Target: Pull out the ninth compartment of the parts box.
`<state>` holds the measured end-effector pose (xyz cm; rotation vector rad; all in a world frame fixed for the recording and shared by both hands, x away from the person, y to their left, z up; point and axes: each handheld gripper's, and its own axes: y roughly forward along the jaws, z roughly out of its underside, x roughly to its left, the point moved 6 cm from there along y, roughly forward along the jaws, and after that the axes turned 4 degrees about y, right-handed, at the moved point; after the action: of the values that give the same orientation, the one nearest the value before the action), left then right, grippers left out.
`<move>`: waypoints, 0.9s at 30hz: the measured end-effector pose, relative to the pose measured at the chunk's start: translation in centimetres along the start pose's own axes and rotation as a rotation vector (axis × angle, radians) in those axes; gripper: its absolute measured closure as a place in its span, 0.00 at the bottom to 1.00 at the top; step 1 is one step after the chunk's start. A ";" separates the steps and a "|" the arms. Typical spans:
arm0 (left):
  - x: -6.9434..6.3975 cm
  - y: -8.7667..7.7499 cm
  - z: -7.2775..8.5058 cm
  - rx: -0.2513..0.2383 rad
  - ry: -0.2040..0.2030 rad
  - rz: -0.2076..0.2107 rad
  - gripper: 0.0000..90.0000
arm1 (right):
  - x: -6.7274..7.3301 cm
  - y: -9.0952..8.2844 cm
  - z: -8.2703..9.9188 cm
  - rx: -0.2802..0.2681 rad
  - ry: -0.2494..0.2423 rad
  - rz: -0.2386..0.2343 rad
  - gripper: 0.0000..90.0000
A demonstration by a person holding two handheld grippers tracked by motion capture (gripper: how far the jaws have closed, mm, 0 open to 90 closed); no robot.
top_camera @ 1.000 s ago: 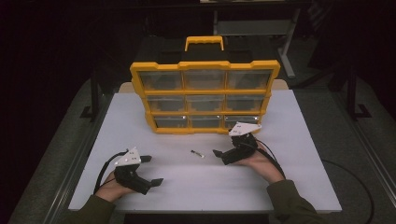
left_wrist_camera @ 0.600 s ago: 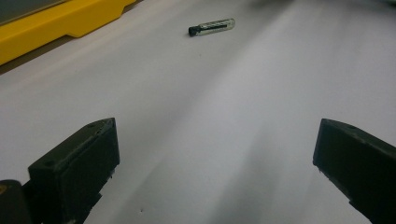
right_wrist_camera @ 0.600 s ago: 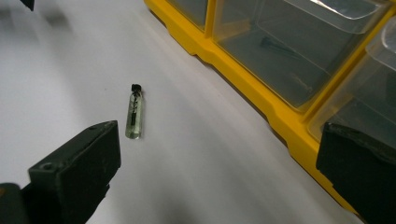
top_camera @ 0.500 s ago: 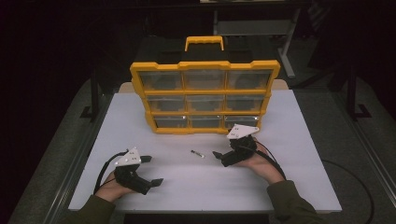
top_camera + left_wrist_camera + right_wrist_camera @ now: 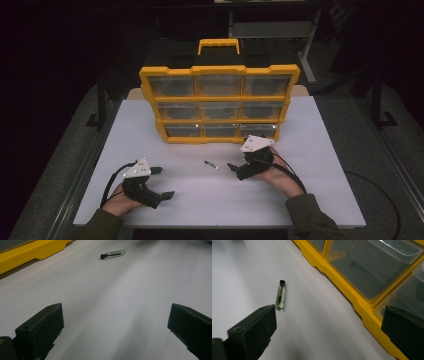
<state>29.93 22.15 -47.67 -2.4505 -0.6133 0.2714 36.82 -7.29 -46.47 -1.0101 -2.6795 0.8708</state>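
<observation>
Glass vial (image 5: 281,295) contents indistinct; left claw (image 5: 115,332), right claw (image 5: 329,332) both released.

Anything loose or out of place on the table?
One small glass vial with a black cap lies on its side on the white table, outside the yellow organizer, between the open left claw and the open right claw. Nothing spilled.

Our left matte-black two-jaw gripper (image 5: 162,182): blocky square-tipped jaws, a round fastener hole in each, a grey three-cornered top plate, a black trailing cable. Our right matte-black two-jaw gripper (image 5: 234,169): the same build. We wear dark olive long sleeves (image 5: 312,220) on both forearms.
</observation>
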 end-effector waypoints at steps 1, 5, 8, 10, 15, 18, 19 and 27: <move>0.0 0.0 0.0 0.000 0.000 0.000 0.00 | 0.2 0.0 0.0 0.004 -0.004 0.006 0.00; 0.0 0.0 0.0 0.000 0.002 0.000 0.00 | 0.2 0.0 0.1 0.007 -0.026 0.014 0.00; 0.0 0.0 0.0 0.000 0.000 0.000 0.00 | 0.2 0.1 0.1 0.009 -0.042 0.019 0.00; 0.0 0.0 0.0 -0.001 -0.001 0.001 0.00 | 0.1 0.1 0.1 0.004 -0.063 0.029 0.00; 0.0 0.0 0.0 -0.001 -0.002 0.000 0.00 | 0.0 0.0 0.0 -0.004 -0.073 0.040 0.00; 0.0 -0.1 0.0 -0.001 -0.001 0.000 0.00 | -0.1 0.0 0.0 -0.006 -0.091 0.044 0.00; 0.0 -0.1 0.0 -0.002 -0.003 0.000 0.00 | -0.1 0.0 0.0 -0.007 -0.097 0.047 0.00; 0.0 0.0 0.0 -0.001 -0.001 -0.001 0.00 | 0.1 0.0 0.0 -0.012 -0.145 0.068 0.00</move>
<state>29.94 22.20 -47.66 -2.4508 -0.6147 0.2725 36.74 -7.22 -46.45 -1.0868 -2.7861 0.9783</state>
